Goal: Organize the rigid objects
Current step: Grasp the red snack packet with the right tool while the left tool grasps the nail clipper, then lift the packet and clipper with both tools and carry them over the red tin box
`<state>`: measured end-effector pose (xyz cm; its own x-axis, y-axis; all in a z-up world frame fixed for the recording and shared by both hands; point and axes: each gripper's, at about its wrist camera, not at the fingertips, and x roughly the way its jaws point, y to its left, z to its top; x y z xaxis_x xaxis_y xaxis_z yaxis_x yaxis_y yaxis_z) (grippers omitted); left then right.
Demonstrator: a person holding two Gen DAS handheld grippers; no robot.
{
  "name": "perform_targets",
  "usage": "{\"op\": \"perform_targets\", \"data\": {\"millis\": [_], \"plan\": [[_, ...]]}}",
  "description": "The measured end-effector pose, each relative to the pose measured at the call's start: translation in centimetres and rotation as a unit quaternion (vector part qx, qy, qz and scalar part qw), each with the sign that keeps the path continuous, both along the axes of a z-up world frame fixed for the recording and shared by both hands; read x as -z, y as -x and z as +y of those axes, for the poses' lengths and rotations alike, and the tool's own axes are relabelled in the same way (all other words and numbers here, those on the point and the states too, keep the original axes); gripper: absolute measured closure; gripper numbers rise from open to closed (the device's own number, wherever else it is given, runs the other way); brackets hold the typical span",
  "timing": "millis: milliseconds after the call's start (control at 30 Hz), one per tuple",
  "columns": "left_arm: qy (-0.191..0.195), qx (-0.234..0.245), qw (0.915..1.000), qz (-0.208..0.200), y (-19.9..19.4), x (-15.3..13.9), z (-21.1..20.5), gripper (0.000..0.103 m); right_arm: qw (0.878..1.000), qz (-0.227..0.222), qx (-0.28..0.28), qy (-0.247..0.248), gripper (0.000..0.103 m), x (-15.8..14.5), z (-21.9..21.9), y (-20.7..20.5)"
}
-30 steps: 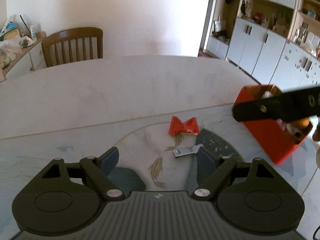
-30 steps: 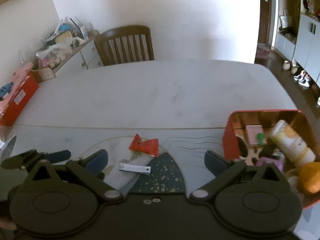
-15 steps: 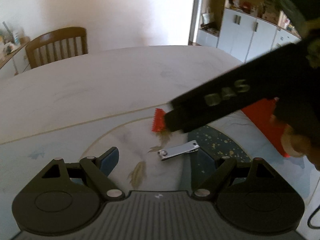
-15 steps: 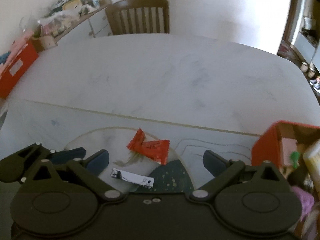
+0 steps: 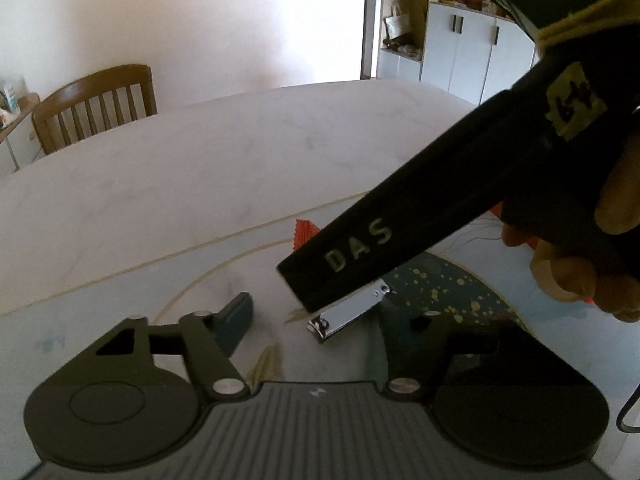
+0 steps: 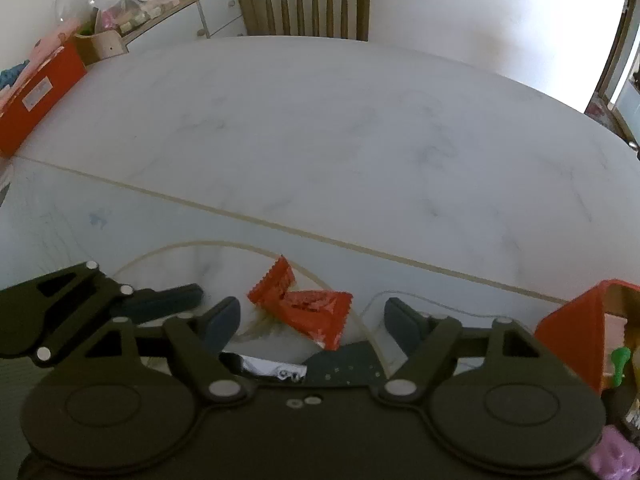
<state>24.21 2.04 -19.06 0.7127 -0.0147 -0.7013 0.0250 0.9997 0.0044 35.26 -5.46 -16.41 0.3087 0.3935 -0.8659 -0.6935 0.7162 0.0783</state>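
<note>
Desk (image 6: 360,140): one pale marble-look top with a printed mat at its near edge; every loose item lies on that mat.
Red box (image 6: 576,328): one, at the right edge of the right wrist view, with several small items inside.
Right claw (image 6: 308,322): tilted steeply down over the mat, held by a hand (image 5: 576,264); jaws closing with the red packet between them, pads not yet touching it.
Left claw (image 5: 316,318): angled down at the mat; jaws closing with the nail clipper between them, pads clear of it.
Red packet (image 6: 312,306): one, lying flat, crinkled.
Nail clipper (image 5: 348,314): one, metal, flat on the mat just nearer than the packet, partly under the right claw's body.
</note>
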Motion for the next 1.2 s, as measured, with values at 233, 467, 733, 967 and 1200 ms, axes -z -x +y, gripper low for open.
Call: {"op": "perform_targets", "data": {"millis": [233, 467, 733, 967, 1200], "plan": [[-0.008, 0.027, 0.9996, -0.008, 0.1, -0.2, -1.0, 0.065, 0.999, -0.029, -0.016, 0.013, 0.040, 0.3, 0.4, 0.8], [-0.015, 0.041, 0.9990, -0.010, 0.9, -0.3, -1.9, 0.082, 0.999, -0.046, -0.005, 0.021, 0.071, 0.2, 0.1, 1.0], [-0.021, 0.031, 0.9993, -0.002, 0.9, -0.5, -1.4, 0.092, 0.999, -0.033, 0.038, 0.015, 0.083, 0.1, -1.3, 0.8], [0.009, -0.001, 0.9998, 0.016, 0.4, -0.9, 0.2, 0.092, 0.996, -0.022, 0.083, -0.006, 0.083, -0.8, -3.5, 2.0], [0.018, -0.015, 0.9995, 0.020, 1.1, -2.1, 0.7, 0.092, 0.994, -0.017, 0.105, -0.021, 0.083, -2.2, -6.2, 4.0]]}}
